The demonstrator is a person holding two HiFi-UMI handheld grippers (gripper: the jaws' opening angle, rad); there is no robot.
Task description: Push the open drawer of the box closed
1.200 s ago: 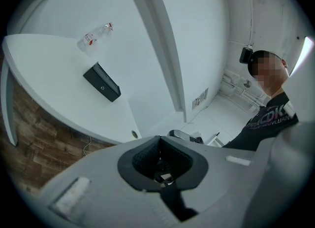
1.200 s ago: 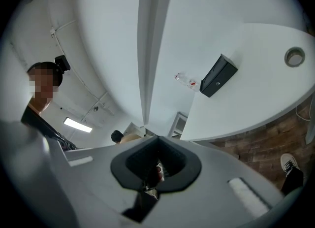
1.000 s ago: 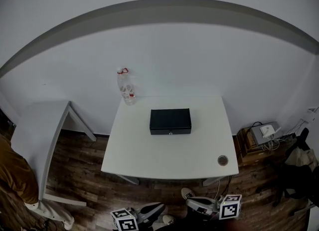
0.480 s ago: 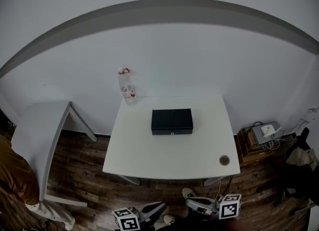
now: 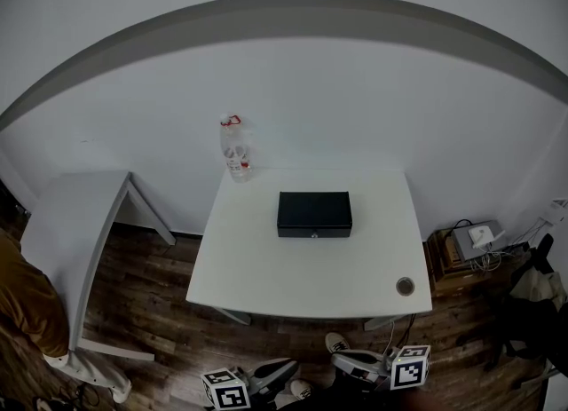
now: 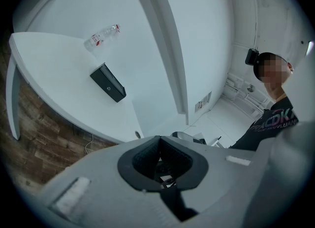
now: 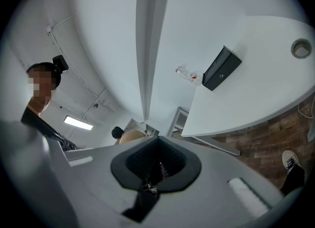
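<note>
Sitting toward the far edge of the white table (image 5: 302,289), about midway between its left and right edges, the black box (image 5: 314,214) has its long front turned to the near edge. A small pale knob shows on that front, which looks flush with the body; no view shows the drawer jutting out. A clear plastic bottle (image 5: 235,147) with a red cap stands at the far left corner, apart from the box. A round cable hole (image 5: 405,287) sits in the near right corner.

Both grippers hang low past the near edge, above the wooden floor (image 5: 160,312), well apart from the box. The left gripper (image 5: 275,374) has its fingers pressed together with nothing between them, and its own view looks across the table at the box (image 6: 108,82) and the bottle (image 6: 101,37). The right gripper (image 5: 355,367) likewise has its fingers closed on nothing, with the box (image 7: 221,68) well ahead of it.

A second, bare white table (image 5: 71,223) stands off the left edge, and a person in a brown top (image 5: 27,312) is beside it.
</note>
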